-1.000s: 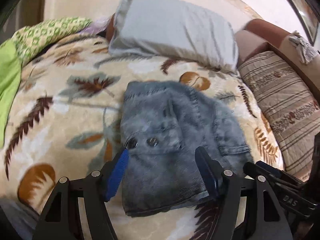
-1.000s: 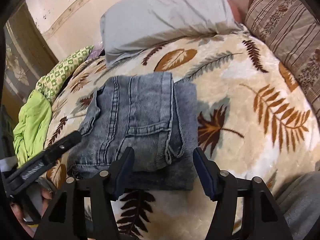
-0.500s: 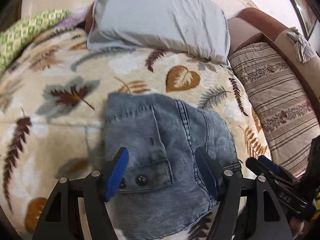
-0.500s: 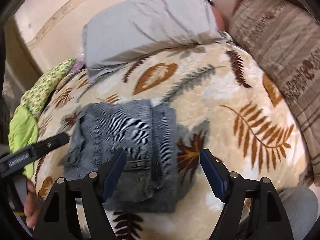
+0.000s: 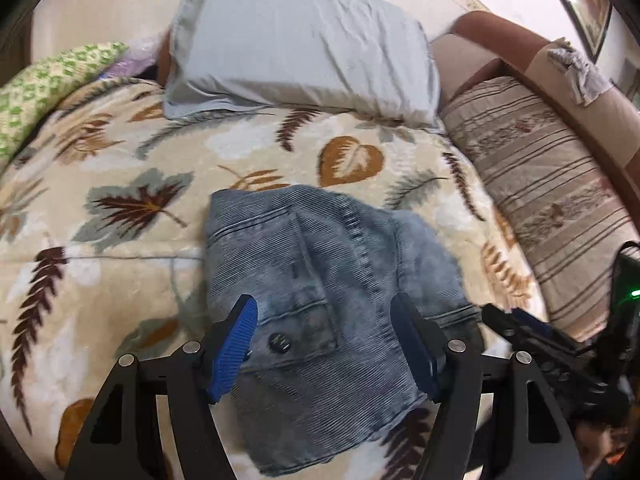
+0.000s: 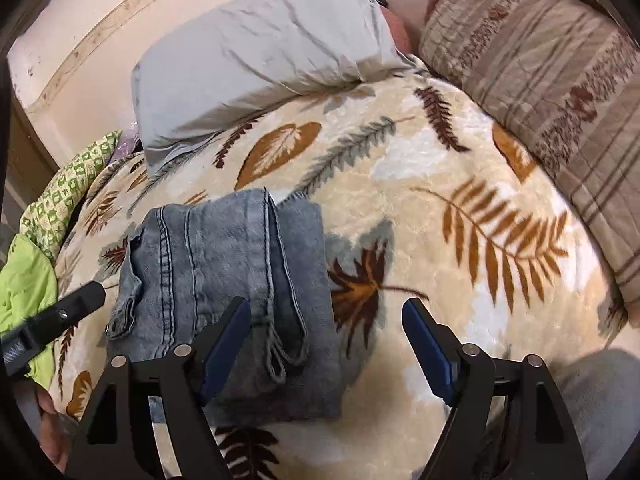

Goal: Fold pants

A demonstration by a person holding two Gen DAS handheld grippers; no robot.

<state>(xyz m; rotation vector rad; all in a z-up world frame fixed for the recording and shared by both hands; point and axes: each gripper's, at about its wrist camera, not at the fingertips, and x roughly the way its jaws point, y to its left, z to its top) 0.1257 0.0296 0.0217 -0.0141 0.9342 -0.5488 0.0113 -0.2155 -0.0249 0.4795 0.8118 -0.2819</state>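
Note:
The blue denim pants (image 5: 320,248) lie folded into a compact bundle on the leaf-print blanket (image 5: 120,160). My left gripper (image 5: 324,300) hovers over their near part, open, with the buttoned pocket showing between its blue pads and nothing pinched. In the right wrist view the folded pants (image 6: 224,256) sit left of centre. My right gripper (image 6: 327,304) is open wide above their right edge; its left pad is over the denim and its right pad is over bare blanket. Each gripper shows at the edge of the other's view: right gripper (image 5: 520,328), left gripper (image 6: 60,316).
A grey pillow (image 5: 304,48) lies at the head of the bed and a striped brown cushion (image 5: 540,184) runs along the right side. Green cloths (image 6: 24,280) are bunched at the left edge. A hand (image 6: 52,440) shows at the lower left.
My right gripper's jaws have spread wider and it has shifted right, off the middle of the pants. My left gripper has drifted a little over the bundle. The pants stay folded.

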